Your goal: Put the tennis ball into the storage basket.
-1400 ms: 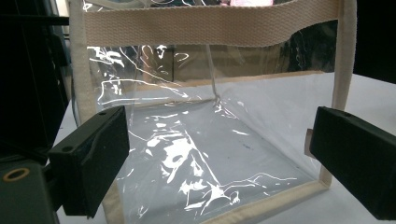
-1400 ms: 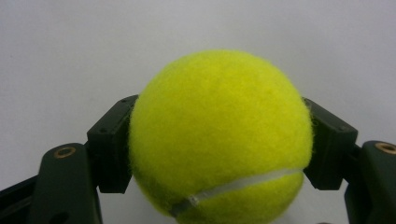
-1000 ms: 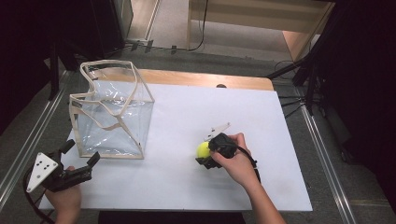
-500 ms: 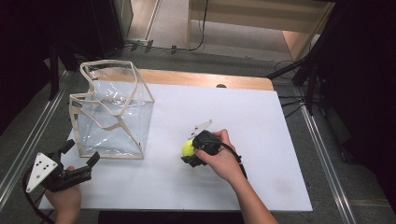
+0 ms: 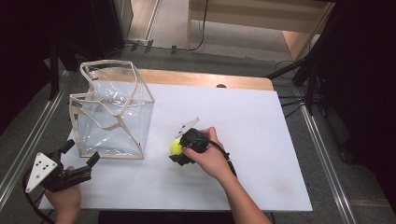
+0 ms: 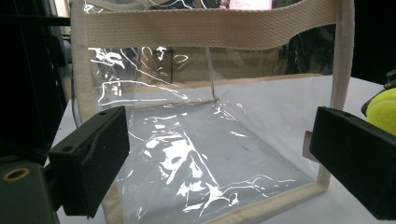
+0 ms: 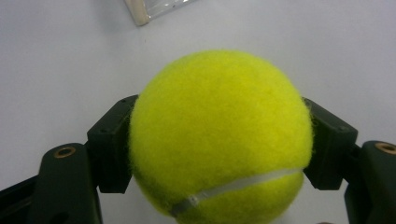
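Note:
A yellow tennis ball (image 5: 175, 146) (image 7: 219, 135) is held just above the white table (image 5: 261, 130), a short way right of the bag's near right corner. My right gripper (image 5: 177, 152) (image 7: 219, 154) is shut on it, one black pad on each side. A clear plastic bag (image 5: 112, 122) (image 6: 210, 140) with beige webbing trim stands open-topped at the table's left. My left gripper (image 5: 80, 153) (image 6: 224, 158) is open near the front left corner, facing the bag's near wall with nothing between its pads. In the left gripper view the tennis ball (image 6: 384, 103) peeks in at the right edge.
A wooden strip (image 5: 205, 79) runs along the table's far edge with a small dark knob (image 5: 221, 86) on it. Metal rails (image 5: 322, 154) flank the table. White table surface stretches to the right of the ball and along the front.
My right gripper has carried the tennis ball leftward across the table, closer to the bag. The left gripper and the bag have stayed in place.

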A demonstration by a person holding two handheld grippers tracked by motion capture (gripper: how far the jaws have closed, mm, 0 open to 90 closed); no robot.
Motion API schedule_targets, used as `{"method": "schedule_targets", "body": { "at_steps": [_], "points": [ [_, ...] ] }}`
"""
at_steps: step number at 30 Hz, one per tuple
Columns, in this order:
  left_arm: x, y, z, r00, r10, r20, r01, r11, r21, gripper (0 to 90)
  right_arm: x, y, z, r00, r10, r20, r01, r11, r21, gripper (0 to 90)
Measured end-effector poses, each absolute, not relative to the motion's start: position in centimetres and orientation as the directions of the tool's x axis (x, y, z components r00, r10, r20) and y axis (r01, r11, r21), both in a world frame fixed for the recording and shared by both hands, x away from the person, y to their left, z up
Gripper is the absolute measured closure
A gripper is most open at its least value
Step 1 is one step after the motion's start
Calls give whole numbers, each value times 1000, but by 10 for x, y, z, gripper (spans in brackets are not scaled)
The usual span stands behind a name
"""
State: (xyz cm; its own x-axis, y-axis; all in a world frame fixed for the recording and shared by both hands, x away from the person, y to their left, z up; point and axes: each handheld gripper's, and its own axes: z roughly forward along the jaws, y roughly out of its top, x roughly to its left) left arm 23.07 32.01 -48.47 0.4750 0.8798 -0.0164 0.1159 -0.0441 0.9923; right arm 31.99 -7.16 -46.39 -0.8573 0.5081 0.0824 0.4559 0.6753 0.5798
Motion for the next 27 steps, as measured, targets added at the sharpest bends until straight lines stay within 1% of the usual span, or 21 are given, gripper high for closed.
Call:
{"method": "schedule_targets", "body": {
  "at_steps": [16,27],
  "points": [
    [231,321,-485,478,878,-22,113,-37,993,54,329,-38,-463,-884,460,83,414,690,594,238],
    [230,321,-485,478,878,-26,112,-31,993,54,333,-23,-462,-892,443,88,404,697,592,238]
  ]
}}
